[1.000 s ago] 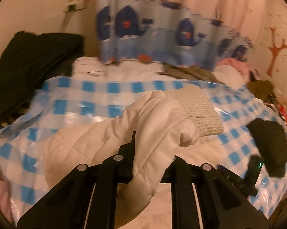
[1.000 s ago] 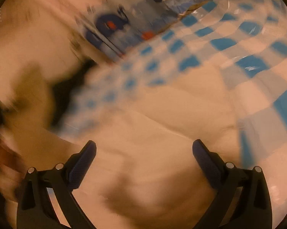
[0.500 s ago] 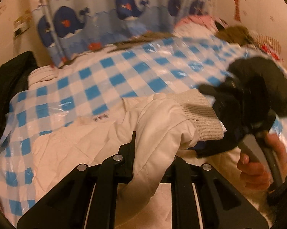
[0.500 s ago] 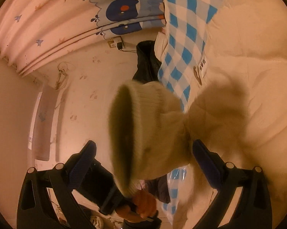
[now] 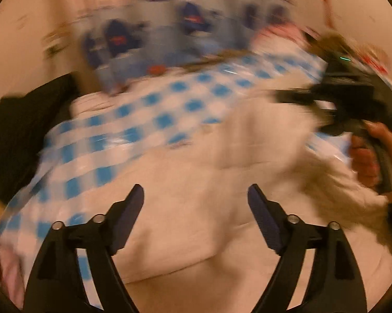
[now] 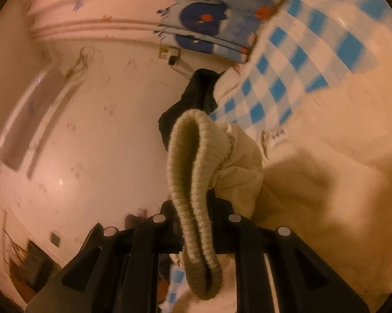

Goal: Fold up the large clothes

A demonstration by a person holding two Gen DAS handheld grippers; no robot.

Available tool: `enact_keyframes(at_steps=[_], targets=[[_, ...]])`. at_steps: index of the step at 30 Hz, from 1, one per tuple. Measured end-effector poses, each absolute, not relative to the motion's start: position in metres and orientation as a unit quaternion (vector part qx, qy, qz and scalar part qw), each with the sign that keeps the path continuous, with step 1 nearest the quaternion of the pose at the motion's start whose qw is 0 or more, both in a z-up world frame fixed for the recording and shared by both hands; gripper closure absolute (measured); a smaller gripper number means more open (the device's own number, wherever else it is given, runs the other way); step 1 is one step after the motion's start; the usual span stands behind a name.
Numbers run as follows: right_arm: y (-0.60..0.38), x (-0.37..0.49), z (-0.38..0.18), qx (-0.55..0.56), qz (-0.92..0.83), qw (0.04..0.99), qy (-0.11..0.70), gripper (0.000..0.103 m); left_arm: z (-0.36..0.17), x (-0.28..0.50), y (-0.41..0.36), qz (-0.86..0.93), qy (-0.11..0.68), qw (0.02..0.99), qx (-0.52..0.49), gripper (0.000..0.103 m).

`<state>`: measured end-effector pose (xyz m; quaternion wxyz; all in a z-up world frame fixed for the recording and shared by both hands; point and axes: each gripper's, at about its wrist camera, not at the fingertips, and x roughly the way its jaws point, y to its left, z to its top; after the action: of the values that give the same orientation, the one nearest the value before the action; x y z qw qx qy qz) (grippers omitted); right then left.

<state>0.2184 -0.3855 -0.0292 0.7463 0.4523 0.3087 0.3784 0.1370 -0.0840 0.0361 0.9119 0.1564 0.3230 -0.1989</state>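
Observation:
A white padded jacket (image 5: 196, 182) lies spread on a blue-and-white checked sheet (image 5: 96, 140). My left gripper (image 5: 196, 200) is open and empty just above the jacket's body. My right gripper (image 6: 196, 216) is shut on the jacket's sleeve at its ribbed beige cuff (image 6: 193, 172), which stands up between the jaws. The sleeve (image 6: 245, 167) trails right to the jacket body (image 6: 326, 182). In the blurred left wrist view the right gripper (image 5: 352, 104) is at the far right, held by a hand.
A black garment (image 5: 21, 130) lies at the sheet's left edge, also in the right wrist view (image 6: 196, 96). A whale-print curtain (image 5: 154, 36) hangs behind the bed. Pink and brown clothes (image 5: 287, 34) are piled at the back right. A wall (image 6: 91, 130) is to the left.
My left gripper has let go of the sleeve and opened. My right gripper has closed on the ribbed cuff and carries the sleeve to the right.

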Motion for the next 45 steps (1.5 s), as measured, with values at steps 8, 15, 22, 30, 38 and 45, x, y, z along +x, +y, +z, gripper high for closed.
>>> enact_keyframes(at_steps=[8,15,22,30,38,45], targets=[[-0.399,0.211,0.017,0.357,0.348,0.811,0.306,0.088,0.010,0.197,0.004,-0.128,0.366,0.920,0.058,0.024],[-0.442,0.228,-0.106,0.351,0.227,0.799,0.433,0.088,-0.068,0.226,-0.002,-0.095,0.446,0.883,0.108,0.024],[-0.446,0.223,-0.108,0.342,0.235,0.807,0.419,0.088,-0.051,0.219,0.002,-0.098,0.419,0.898,0.094,0.023],[-0.467,0.217,-0.134,0.379,0.205,0.776,0.462,0.064,-0.087,0.247,-0.004,-0.083,0.475,0.869,0.108,0.016],[-0.430,0.205,-0.038,0.232,0.159,0.882,0.377,0.045,-0.026,0.242,-0.005,-0.092,0.366,0.922,0.092,0.016],[-0.401,0.252,-0.121,0.193,0.119,0.855,0.467,0.049,-0.096,0.287,-0.005,-0.062,0.444,0.891,0.065,0.013]])
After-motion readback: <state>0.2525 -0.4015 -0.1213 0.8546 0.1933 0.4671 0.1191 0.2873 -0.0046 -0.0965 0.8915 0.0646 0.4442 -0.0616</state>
